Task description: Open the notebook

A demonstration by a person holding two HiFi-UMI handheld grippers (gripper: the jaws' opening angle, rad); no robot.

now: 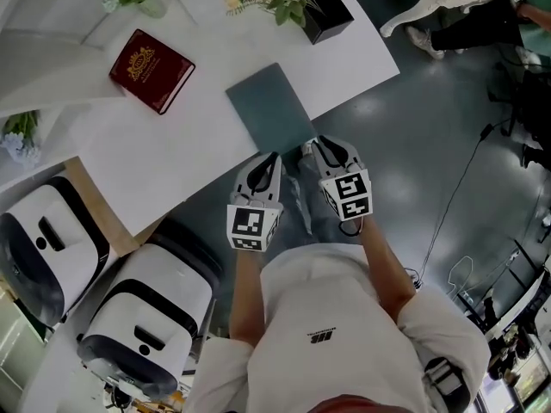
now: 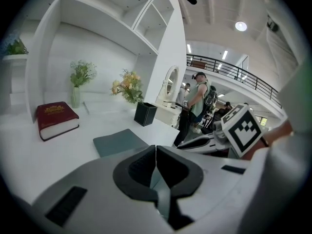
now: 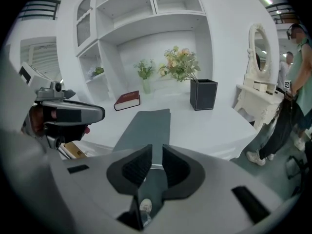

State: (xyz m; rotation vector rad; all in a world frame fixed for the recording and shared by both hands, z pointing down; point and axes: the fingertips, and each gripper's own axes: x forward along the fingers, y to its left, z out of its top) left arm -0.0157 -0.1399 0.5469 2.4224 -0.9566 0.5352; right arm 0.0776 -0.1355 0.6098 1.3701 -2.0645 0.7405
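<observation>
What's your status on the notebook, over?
Left gripper jaws shut, empty; right gripper jaws apart, empty. Notebook closed, flat at table edge, ungripped. Red book well aside, nothing blocking.

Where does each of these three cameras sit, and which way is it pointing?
Head view: on the person's head, looking steeply down at the table; forearms, left gripper and right gripper show.
Left gripper view: rides that gripper, facing across the table; its closed jaws show.
Right gripper view: rides that gripper, facing the shelves; its parted jaws show.
Shared: all three see the grey notebook and red book.
</observation>
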